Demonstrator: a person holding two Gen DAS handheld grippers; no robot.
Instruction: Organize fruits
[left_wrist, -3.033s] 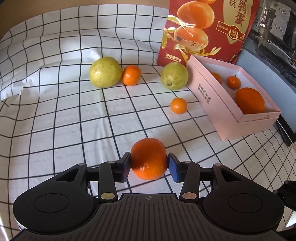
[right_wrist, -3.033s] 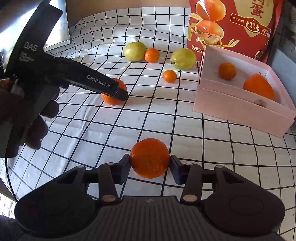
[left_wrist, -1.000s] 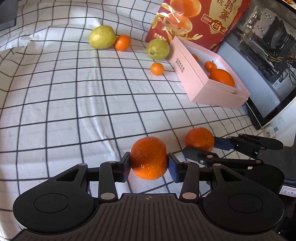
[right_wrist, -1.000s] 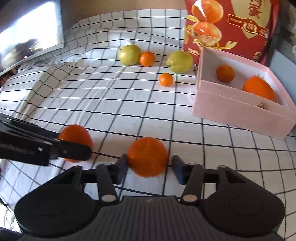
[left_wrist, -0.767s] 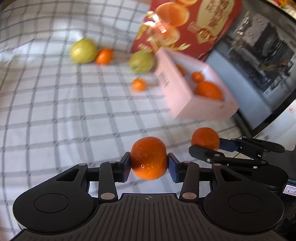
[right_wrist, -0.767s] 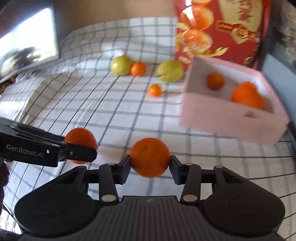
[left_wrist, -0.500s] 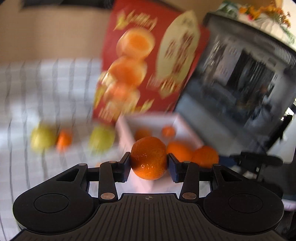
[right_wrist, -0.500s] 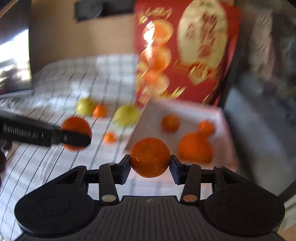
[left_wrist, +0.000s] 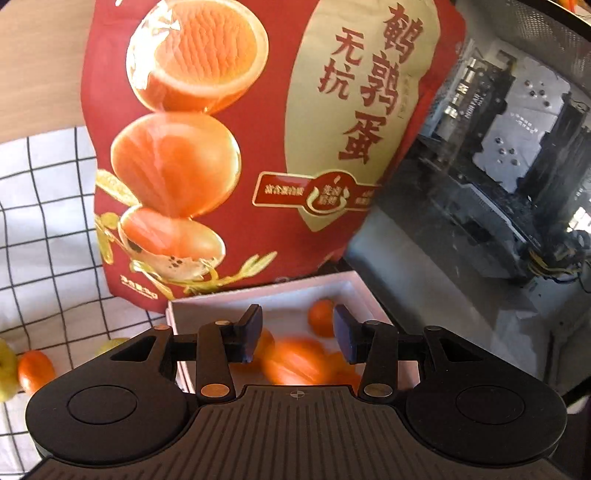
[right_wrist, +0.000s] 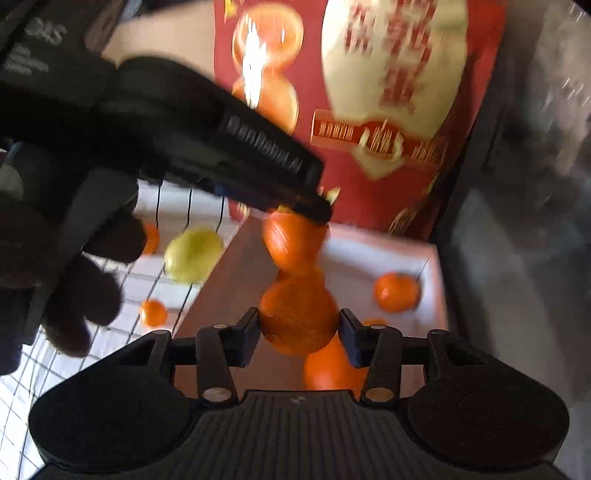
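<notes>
My left gripper (left_wrist: 297, 338) is open and empty above the pink box (left_wrist: 258, 299). A blurred orange (left_wrist: 291, 362) is dropping below its fingers into the box, next to other oranges (left_wrist: 321, 317). In the right wrist view that orange (right_wrist: 291, 240) falls just under the left gripper's tip (right_wrist: 310, 203). My right gripper (right_wrist: 299, 338) is shut on an orange (right_wrist: 299, 314) and holds it over the pink box (right_wrist: 428, 273), which has a small orange (right_wrist: 397, 291) and a larger orange (right_wrist: 328, 369) inside.
A tall red snack bag (left_wrist: 258, 147) stands right behind the box. A green guava (right_wrist: 194, 254) and small oranges (right_wrist: 153, 314) lie on the checked cloth (left_wrist: 44, 221) to the left. A glass-sided computer case (left_wrist: 498, 147) stands to the right.
Both grippers lifted their oranges off the cloth and carried them over the pink box. The left gripper has opened and let its orange go; the right still holds its orange.
</notes>
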